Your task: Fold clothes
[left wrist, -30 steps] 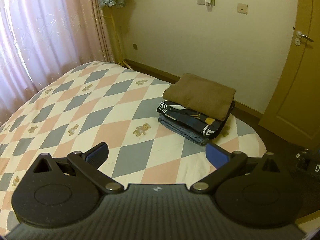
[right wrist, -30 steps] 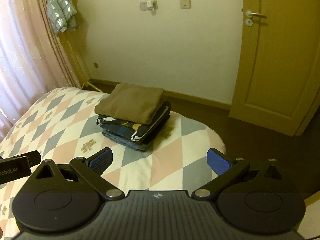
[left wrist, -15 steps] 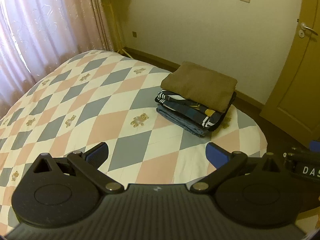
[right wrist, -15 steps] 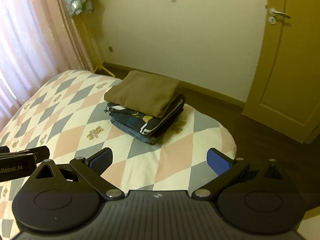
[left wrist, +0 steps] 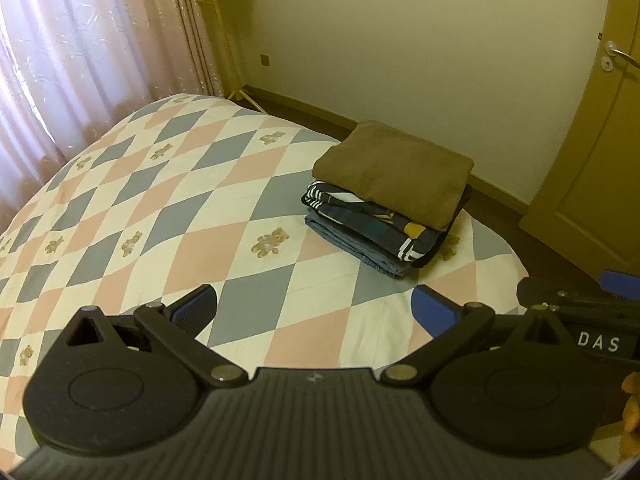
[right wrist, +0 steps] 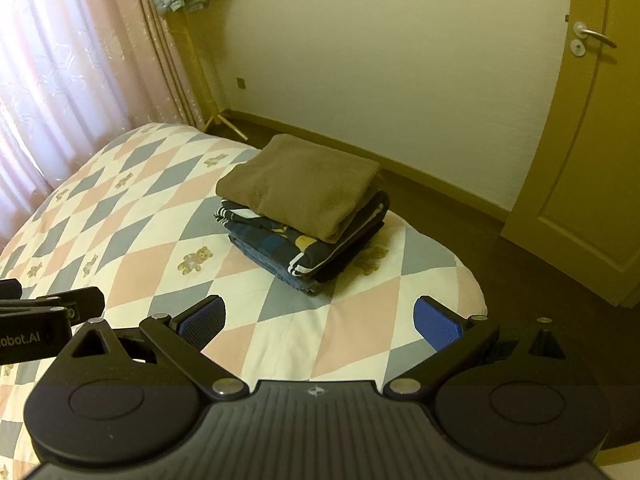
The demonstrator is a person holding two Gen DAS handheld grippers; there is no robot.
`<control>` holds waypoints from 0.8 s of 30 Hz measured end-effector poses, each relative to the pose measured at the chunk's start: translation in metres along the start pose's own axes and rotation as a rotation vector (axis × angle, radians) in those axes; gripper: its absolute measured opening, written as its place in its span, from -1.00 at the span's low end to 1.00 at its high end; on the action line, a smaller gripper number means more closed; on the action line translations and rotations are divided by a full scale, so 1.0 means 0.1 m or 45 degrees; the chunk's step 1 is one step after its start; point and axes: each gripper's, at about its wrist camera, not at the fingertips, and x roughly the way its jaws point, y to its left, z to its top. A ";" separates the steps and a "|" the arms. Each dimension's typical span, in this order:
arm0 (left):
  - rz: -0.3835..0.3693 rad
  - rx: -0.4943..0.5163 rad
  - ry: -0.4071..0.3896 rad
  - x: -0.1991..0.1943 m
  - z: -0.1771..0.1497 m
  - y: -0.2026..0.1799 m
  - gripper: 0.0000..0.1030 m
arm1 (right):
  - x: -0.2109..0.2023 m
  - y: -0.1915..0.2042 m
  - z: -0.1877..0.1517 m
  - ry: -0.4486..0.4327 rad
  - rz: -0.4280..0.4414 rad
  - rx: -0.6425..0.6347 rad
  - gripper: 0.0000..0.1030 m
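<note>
Apparently four folded garments (left wrist: 384,208) stacked.

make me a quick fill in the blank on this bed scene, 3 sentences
1. The top item of the stack is a folded ____ cloth.
2. Both the left gripper and the right gripper are ____ and hold nothing.
3. The quilt is printed with small teddy ____.

Missing words: brown; open; bears

stack (left wrist: 384,204): folded clothes, neat pile on bed, ahead of fingers, well apart
top (right wrist: 300,184): brown garment, folded flat
mid (right wrist: 304,244): dark navy printed piece w/ white stripes
bottom (left wrist: 352,244): blue denim-like, folded
</note>
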 end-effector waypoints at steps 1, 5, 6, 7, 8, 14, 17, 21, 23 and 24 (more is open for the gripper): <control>0.000 0.002 0.000 0.02 0.02 -0.01 0.99 | 0.02 -0.02 0.02 0.003 0.000 0.000 1.00; -0.005 0.011 0.002 0.08 0.10 -0.06 0.99 | 0.12 -0.09 0.06 0.025 -0.005 0.013 1.00; -0.007 0.015 0.003 0.09 0.12 -0.08 0.99 | 0.15 -0.11 0.06 0.035 -0.007 0.018 1.00; -0.007 0.019 0.005 0.11 0.13 -0.09 0.99 | 0.19 -0.13 0.06 0.045 -0.008 0.024 1.00; -0.005 0.023 0.007 0.13 0.14 -0.10 0.99 | 0.22 -0.15 0.07 0.055 -0.009 0.028 1.00; -0.011 0.032 0.031 0.26 0.21 -0.14 0.99 | 0.41 -0.21 0.12 0.093 -0.007 0.031 1.00; -0.008 0.030 0.040 0.32 0.23 -0.15 0.99 | 0.48 -0.20 0.16 0.098 -0.002 0.022 1.00; -0.006 0.038 0.048 0.40 0.26 -0.18 0.99 | 0.58 -0.18 0.22 0.110 0.008 0.002 1.00; -0.001 0.048 0.052 0.44 0.28 -0.20 0.99 | 0.63 -0.17 0.25 0.120 0.008 -0.008 1.00; 0.002 0.053 0.055 0.46 0.29 -0.21 0.99 | 0.66 -0.17 0.26 0.125 0.007 -0.011 1.00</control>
